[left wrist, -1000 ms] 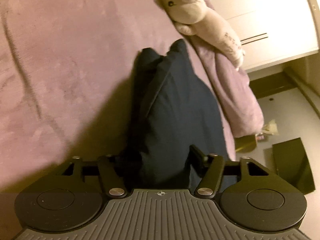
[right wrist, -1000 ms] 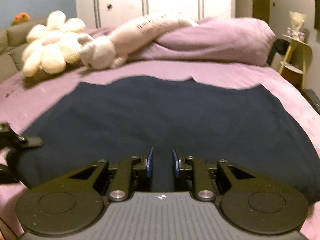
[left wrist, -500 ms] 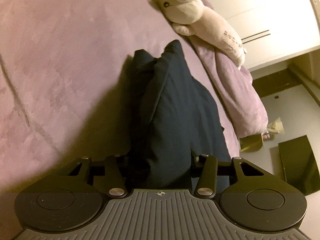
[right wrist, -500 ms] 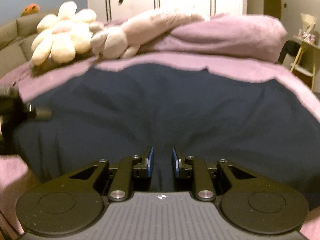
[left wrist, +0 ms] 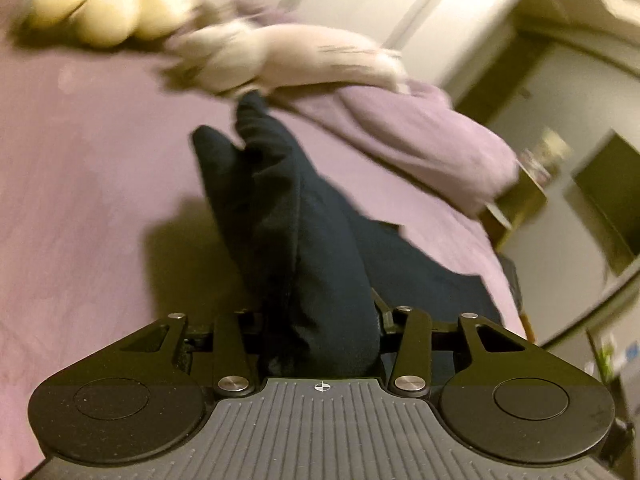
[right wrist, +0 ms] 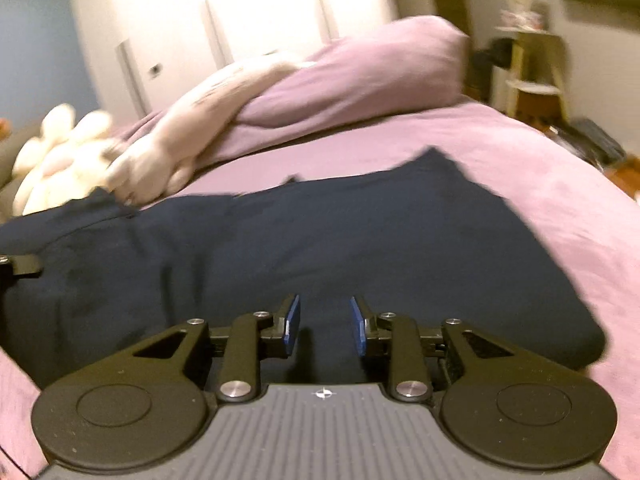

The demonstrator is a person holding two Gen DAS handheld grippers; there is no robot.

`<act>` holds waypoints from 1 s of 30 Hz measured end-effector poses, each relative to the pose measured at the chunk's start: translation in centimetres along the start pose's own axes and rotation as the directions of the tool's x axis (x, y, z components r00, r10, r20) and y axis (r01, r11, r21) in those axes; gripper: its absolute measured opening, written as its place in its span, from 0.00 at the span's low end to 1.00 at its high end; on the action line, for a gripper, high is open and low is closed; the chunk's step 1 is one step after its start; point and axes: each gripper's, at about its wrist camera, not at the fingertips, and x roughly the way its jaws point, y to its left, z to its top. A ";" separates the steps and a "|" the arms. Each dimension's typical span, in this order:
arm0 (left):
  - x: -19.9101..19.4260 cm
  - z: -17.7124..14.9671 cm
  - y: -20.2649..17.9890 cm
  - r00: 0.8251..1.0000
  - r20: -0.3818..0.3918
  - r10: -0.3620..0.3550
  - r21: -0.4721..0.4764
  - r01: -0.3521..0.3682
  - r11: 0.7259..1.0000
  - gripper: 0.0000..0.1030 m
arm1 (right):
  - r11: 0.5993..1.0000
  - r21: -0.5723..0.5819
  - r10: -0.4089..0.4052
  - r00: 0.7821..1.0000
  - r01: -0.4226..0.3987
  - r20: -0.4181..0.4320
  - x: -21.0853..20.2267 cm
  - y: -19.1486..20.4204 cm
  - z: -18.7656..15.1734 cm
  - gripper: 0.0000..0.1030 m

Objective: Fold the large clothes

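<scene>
A large dark navy garment (right wrist: 320, 240) lies spread on the purple bed (right wrist: 540, 168). My left gripper (left wrist: 320, 320) is shut on a bunched edge of the navy garment (left wrist: 304, 248), which rises between its fingers and hides the pads. A part of it shows at the left edge of the right wrist view (right wrist: 20, 266). My right gripper (right wrist: 324, 324) hovers low over the garment's near part with its blue pads (right wrist: 291, 326) apart and nothing between them.
A white plush cat (right wrist: 192, 132) and a cream flower plush (right wrist: 52, 160) lie at the head of the bed next to a bunched purple duvet (right wrist: 360, 76). White wardrobes (right wrist: 224, 16) stand behind. A small shelf (right wrist: 532, 68) stands to the right.
My left gripper has swung with the garment edge, so the plush toys now show ahead. The garment has folded over on the left. My right gripper's pads have opened wider.
</scene>
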 end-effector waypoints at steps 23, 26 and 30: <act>8.6 -11.7 -15.8 0.942 -0.203 -0.269 0.343 0.325 0.881 0.88 | 0.982 0.131 0.120 0.986 -0.135 0.115 -3.9 -6.8 5.0 0.33; 7.4 -11.7 -14.9 0.934 -0.228 -0.277 0.323 0.340 0.883 0.88 | 0.975 0.089 0.200 0.978 -0.205 0.061 -2.6 -4.9 6.1 0.35; 4.7 -10.9 -13.0 0.915 -0.230 -0.333 0.265 0.388 0.883 0.87 | 0.994 -0.015 0.108 0.992 -0.110 -0.070 0.7 -3.6 3.7 0.35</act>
